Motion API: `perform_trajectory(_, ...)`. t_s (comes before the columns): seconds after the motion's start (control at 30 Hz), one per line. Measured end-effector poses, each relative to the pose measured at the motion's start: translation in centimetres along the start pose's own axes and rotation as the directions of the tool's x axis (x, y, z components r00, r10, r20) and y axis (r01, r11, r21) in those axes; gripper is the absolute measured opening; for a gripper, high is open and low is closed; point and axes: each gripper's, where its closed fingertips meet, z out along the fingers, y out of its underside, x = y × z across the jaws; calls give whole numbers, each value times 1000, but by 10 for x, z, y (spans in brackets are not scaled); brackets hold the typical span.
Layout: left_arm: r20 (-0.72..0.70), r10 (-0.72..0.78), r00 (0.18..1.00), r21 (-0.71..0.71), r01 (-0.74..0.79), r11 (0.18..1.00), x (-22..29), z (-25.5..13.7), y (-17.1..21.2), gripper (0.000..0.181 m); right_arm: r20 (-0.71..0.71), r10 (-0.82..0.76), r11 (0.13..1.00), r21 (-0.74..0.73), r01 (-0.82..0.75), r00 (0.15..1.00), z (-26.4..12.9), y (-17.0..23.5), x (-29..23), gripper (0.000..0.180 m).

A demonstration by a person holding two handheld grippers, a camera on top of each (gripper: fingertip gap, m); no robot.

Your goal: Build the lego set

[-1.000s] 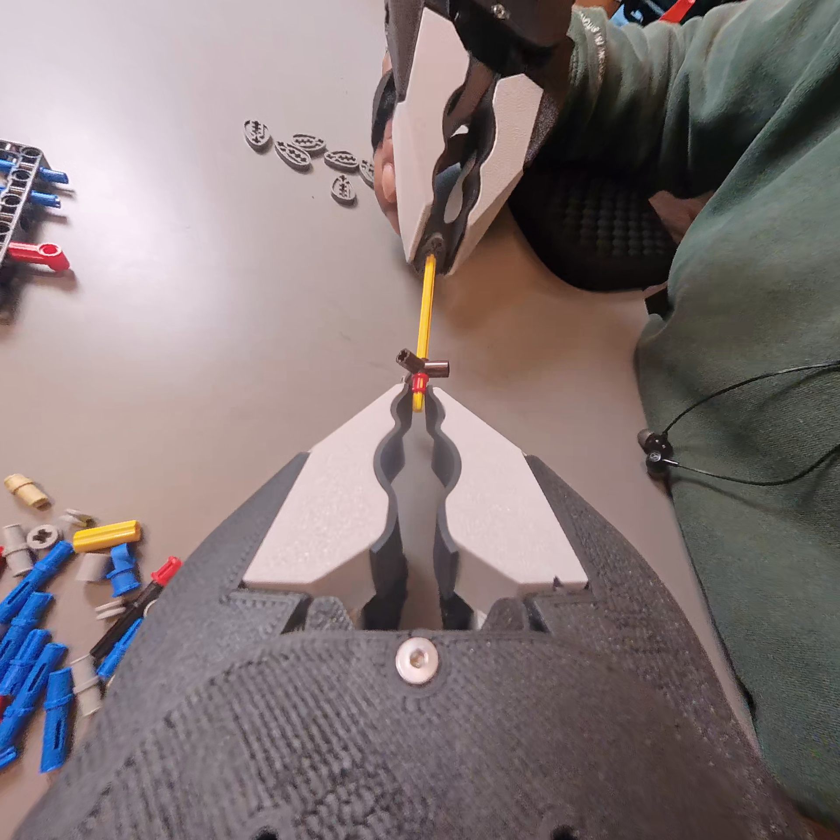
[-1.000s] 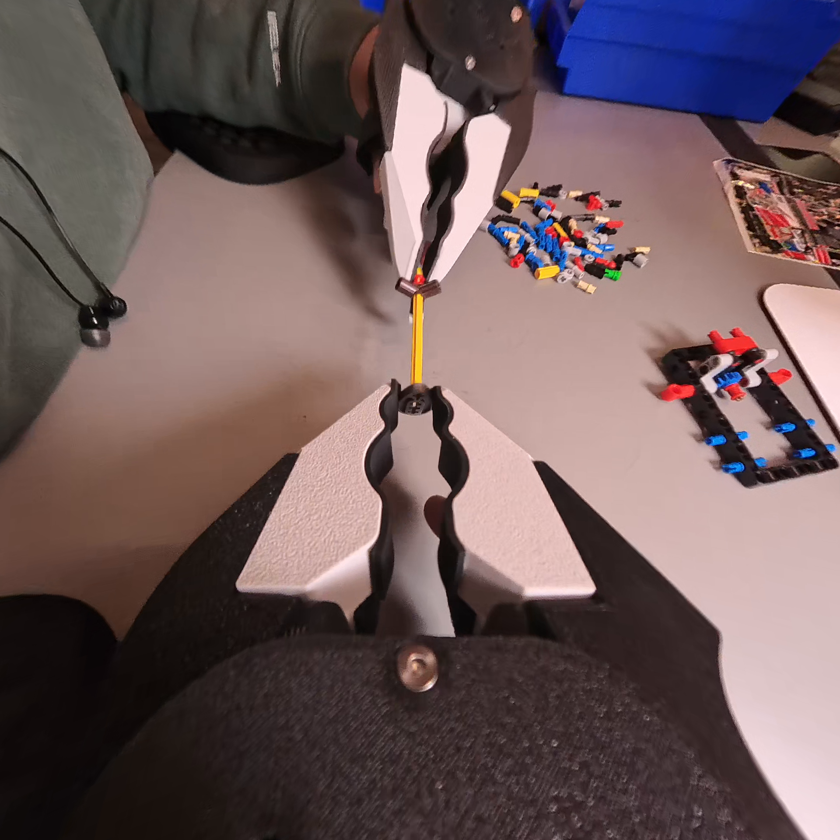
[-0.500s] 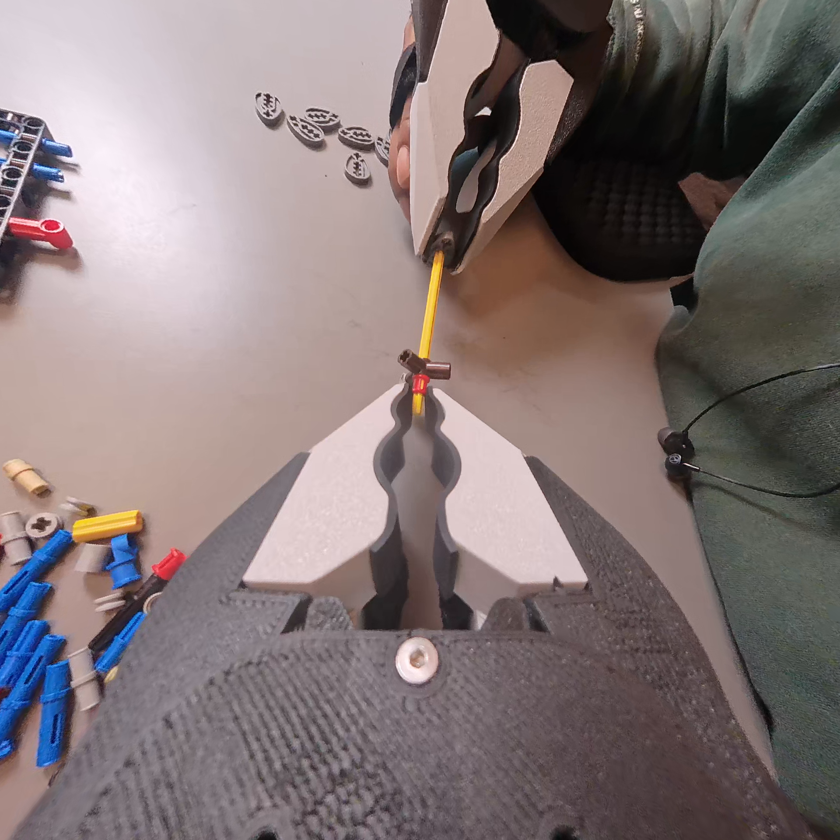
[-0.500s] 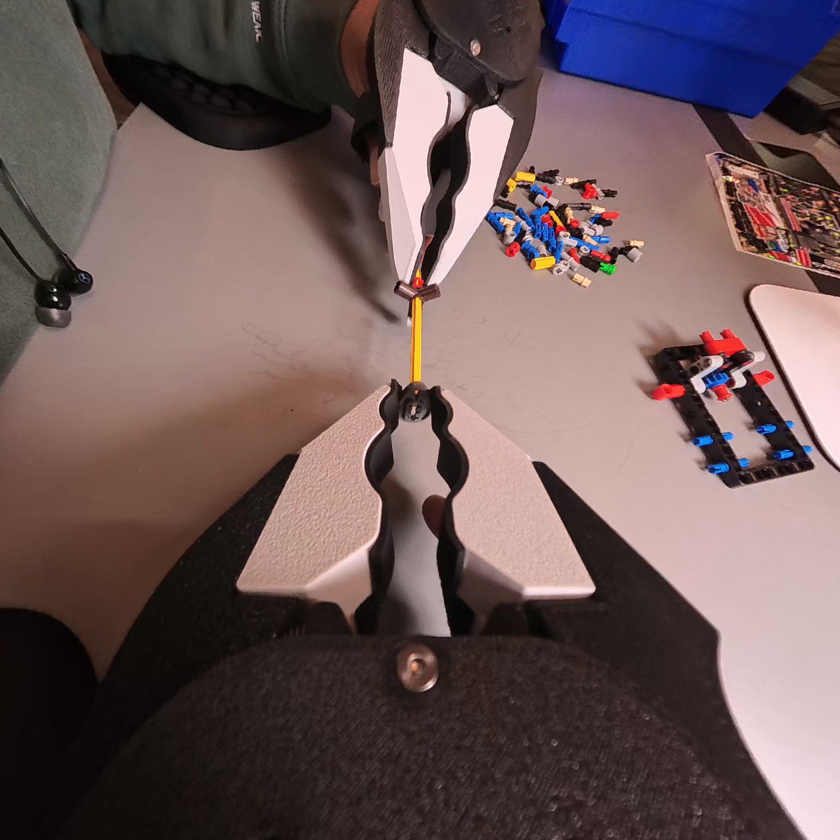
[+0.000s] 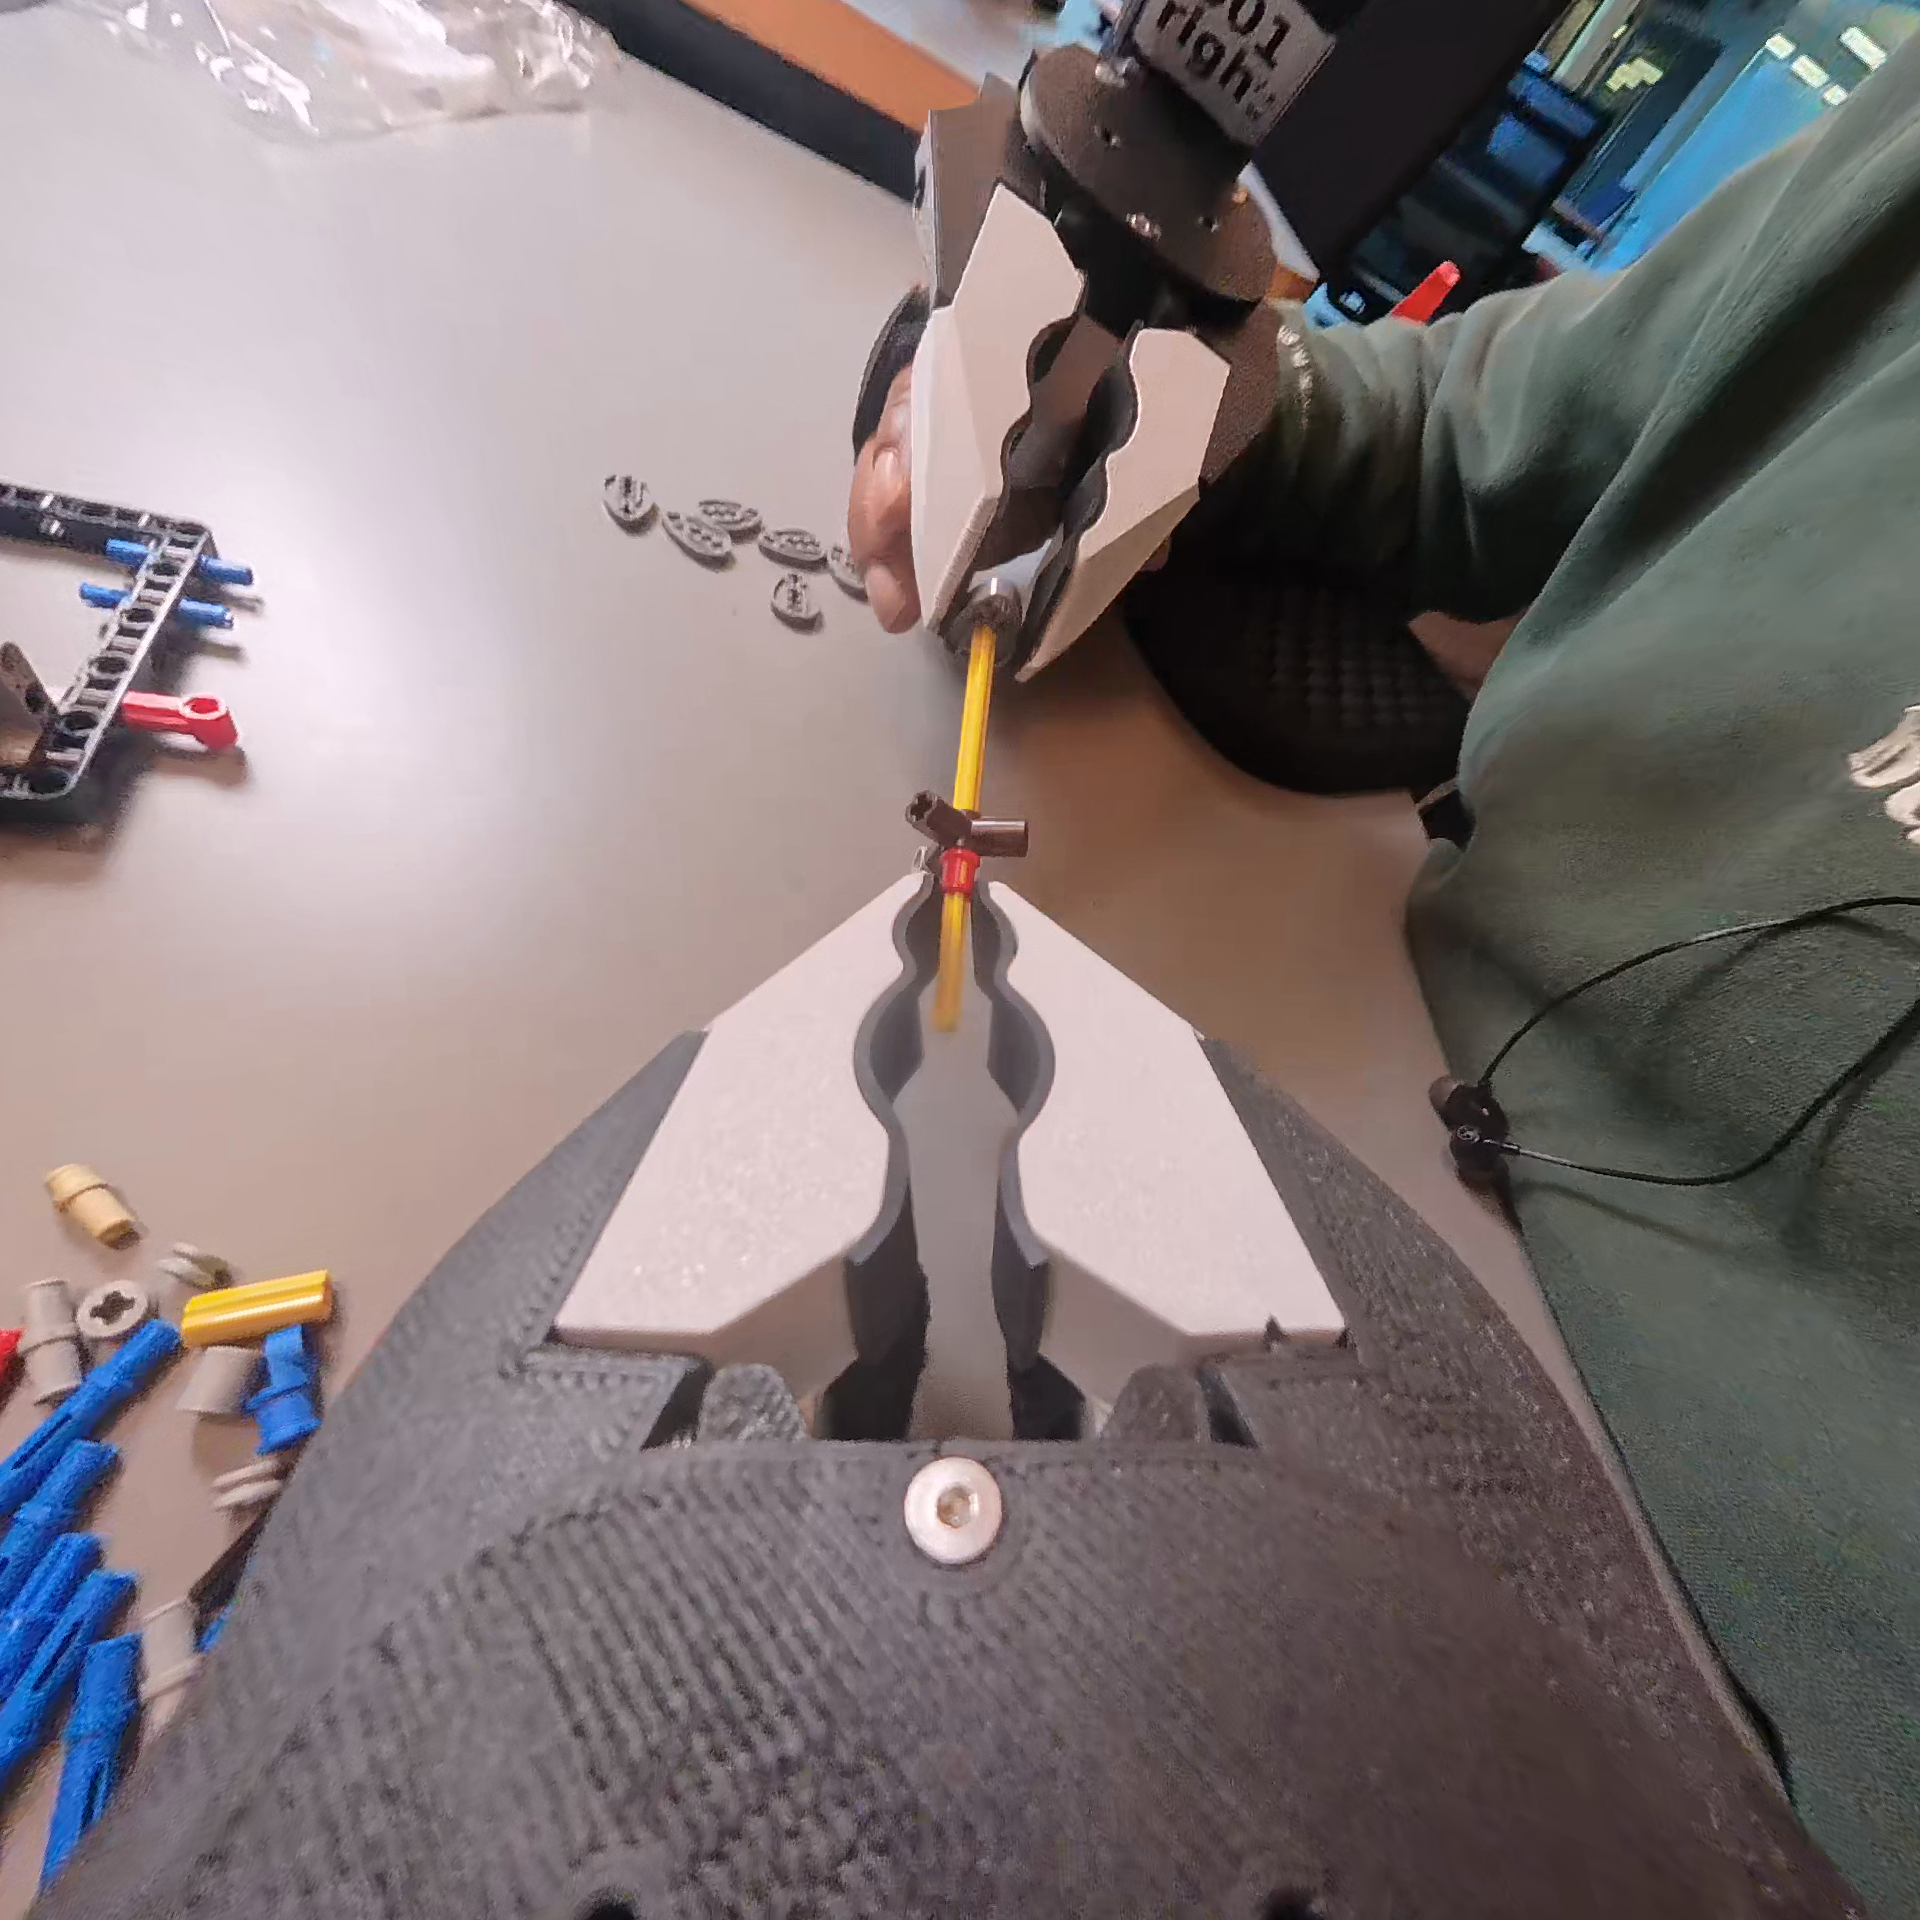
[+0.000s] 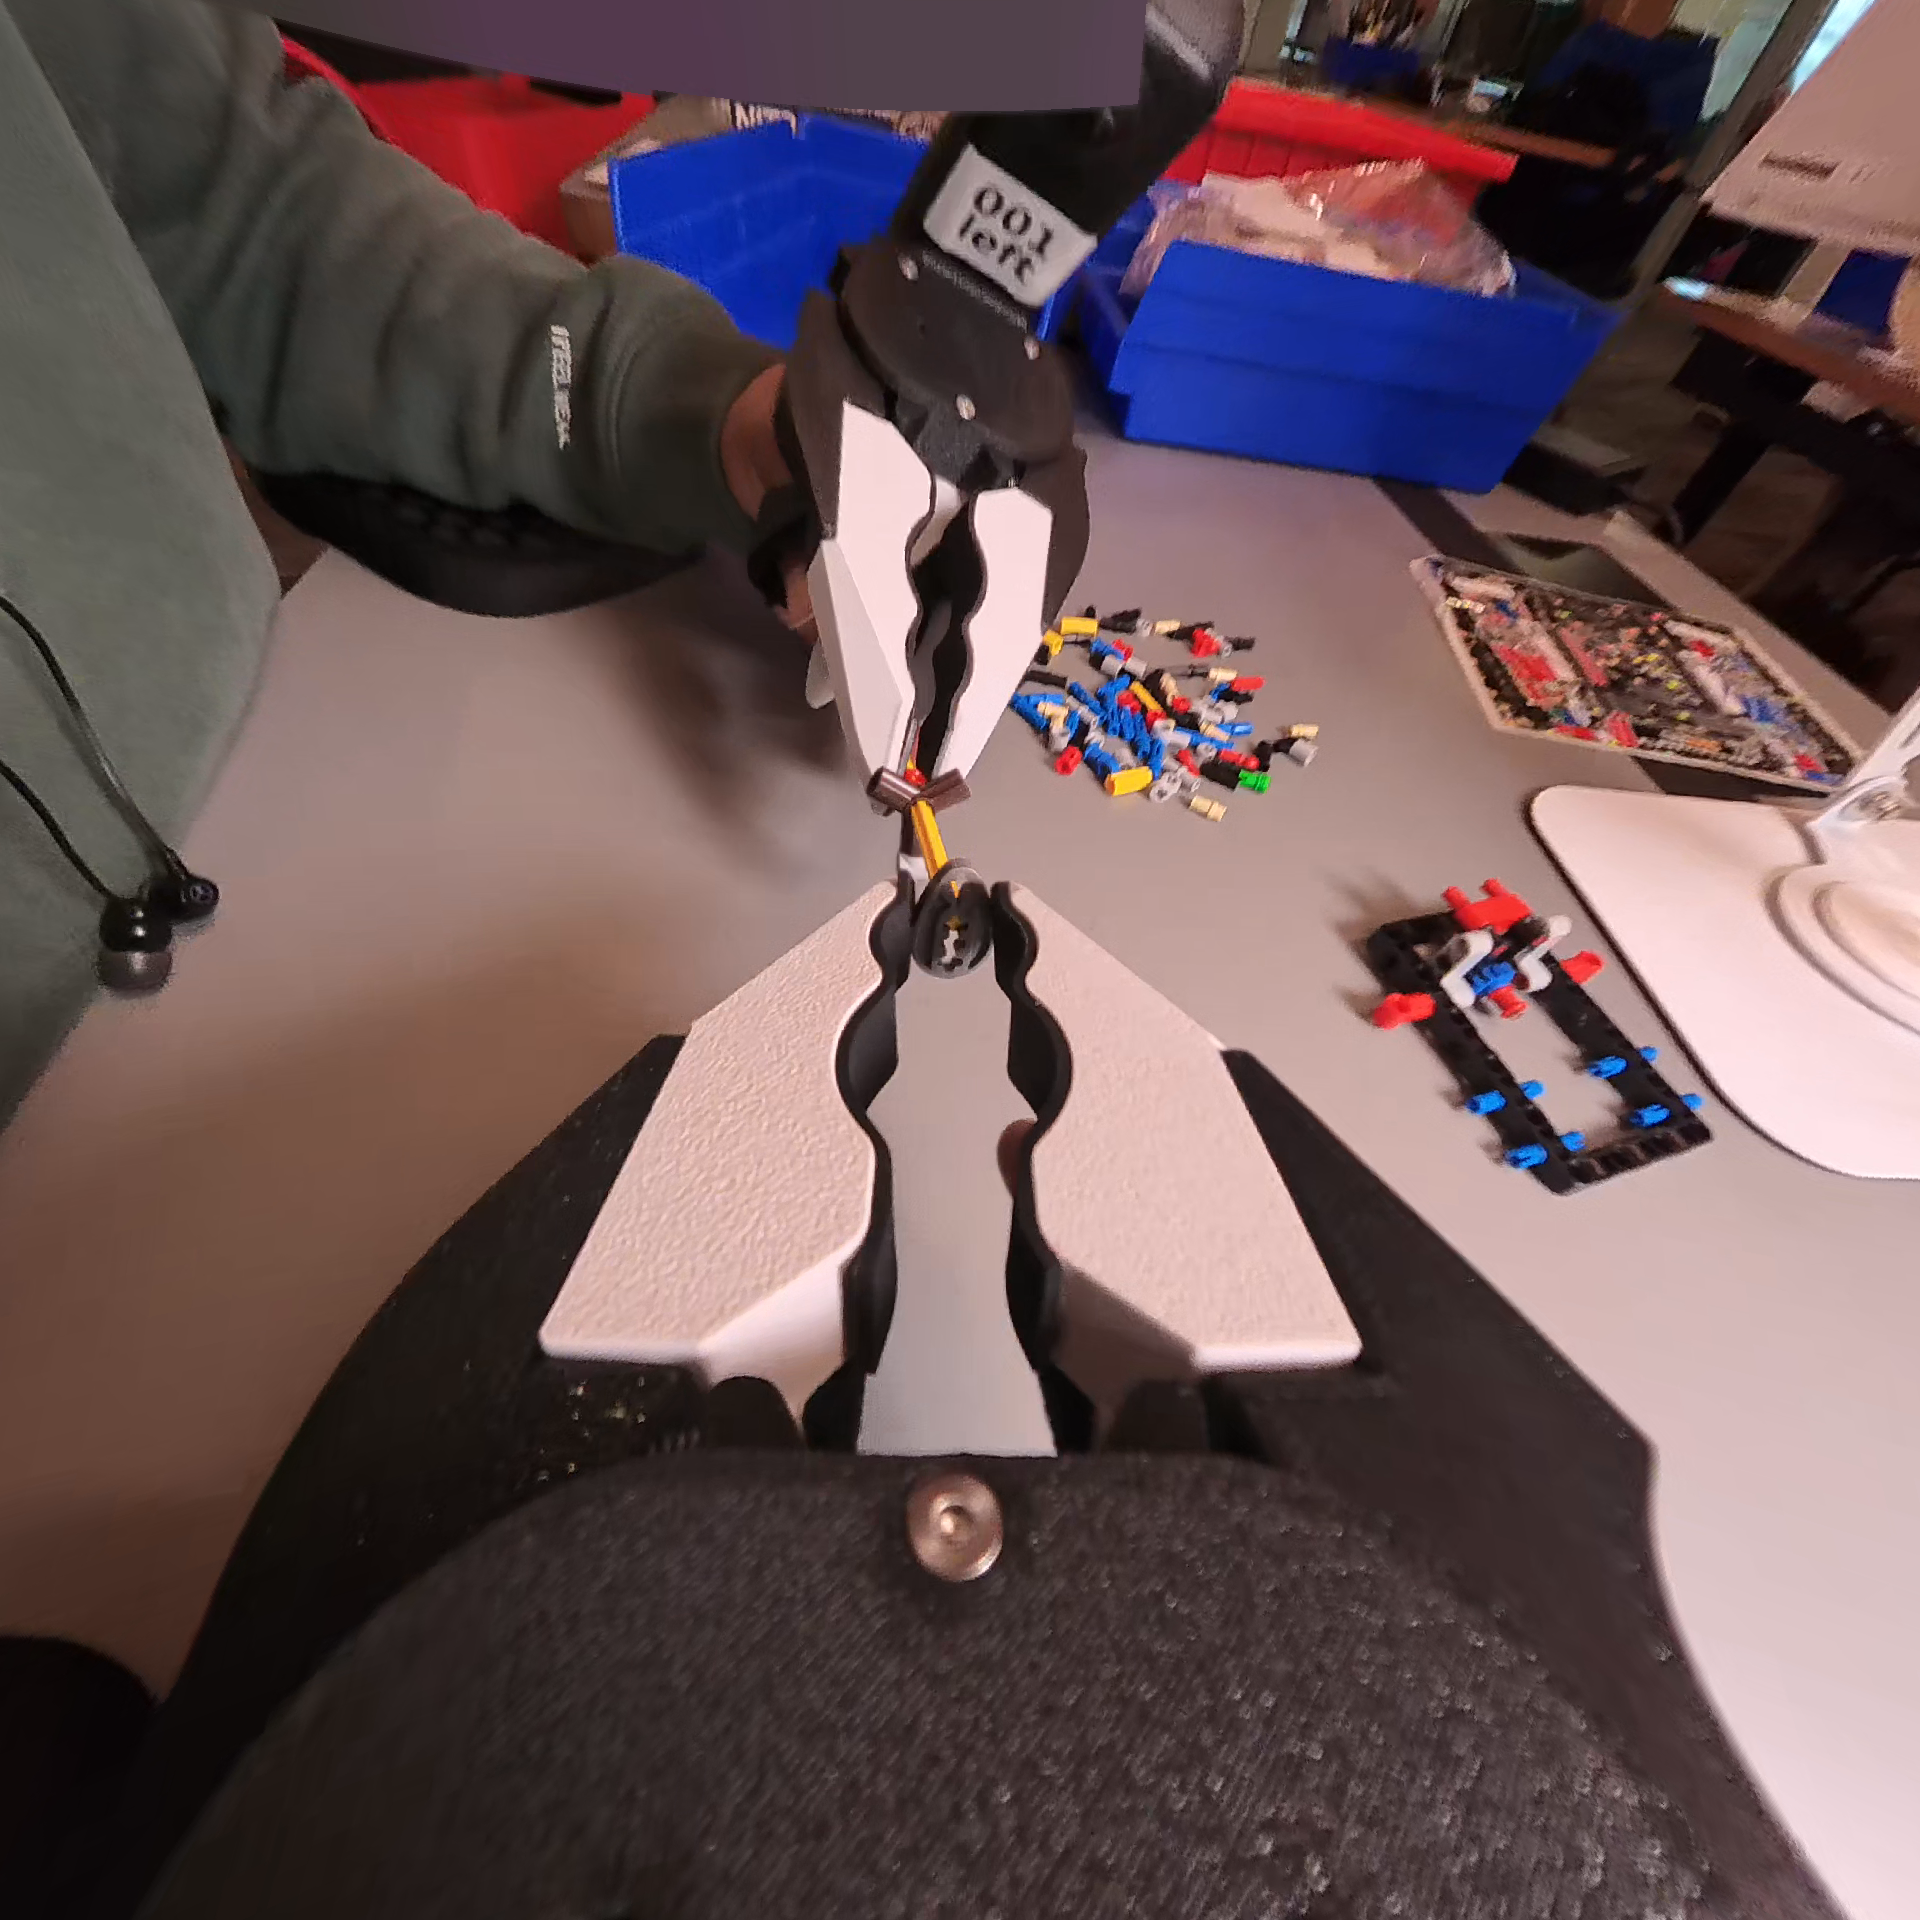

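Note:
A thin yellow axle (image 5: pixel 971 717) spans between my two grippers, above the table. It carries a red bush (image 5: pixel 956 891) and a dark brown cross connector (image 5: pixel 966 821). My left gripper (image 5: pixel 951 904) is shut on the axle's near end at the red bush. My right gripper (image 6: pixel 948 920) is shut on a dark round piece (image 6: pixel 948 935) on the axle's other end. The right wrist view shows the axle (image 6: pixel 928 836) foreshortened, with the connector (image 6: pixel 916 795) just in front of the left gripper (image 6: pixel 920 753).
A black frame with blue pins and red parts (image 6: pixel 1538 1081) lies to the right on the grey table (image 6: pixel 468 883). There is also a pile of small parts (image 6: pixel 1153 717), grey oval pieces (image 5: pixel 727 530), a booklet (image 6: pixel 1621 675), a white base (image 6: pixel 1714 935) and blue bins (image 6: pixel 1330 343). The person's green sleeve (image 5: pixel 1662 623) is close by. One gripper's finger ends stand about 5 cm off the other's.
Both grippers have tilted upward, so the room behind now shows. The right gripper with the round piece has come closer to the brown connector. Both grips are unchanged.

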Motion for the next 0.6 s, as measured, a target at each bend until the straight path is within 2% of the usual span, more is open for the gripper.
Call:
perform_trajectory(0.2,-9,54,999,51,-53,997,4,-2,-7,4,-23,-44,998,46,45,999,-9,-16,0,19)
perform_trajectory(0.4,-6,84,996,58,-84,995,9,0,-10,4,-11,-65,998,11,65,998,-15,-10,-2,22)
perform_trajectory(0.6,7,129,992,29,-129,991,13,3,-9,5,27,-61,998,8,61,998,-13,-9,-9,14)
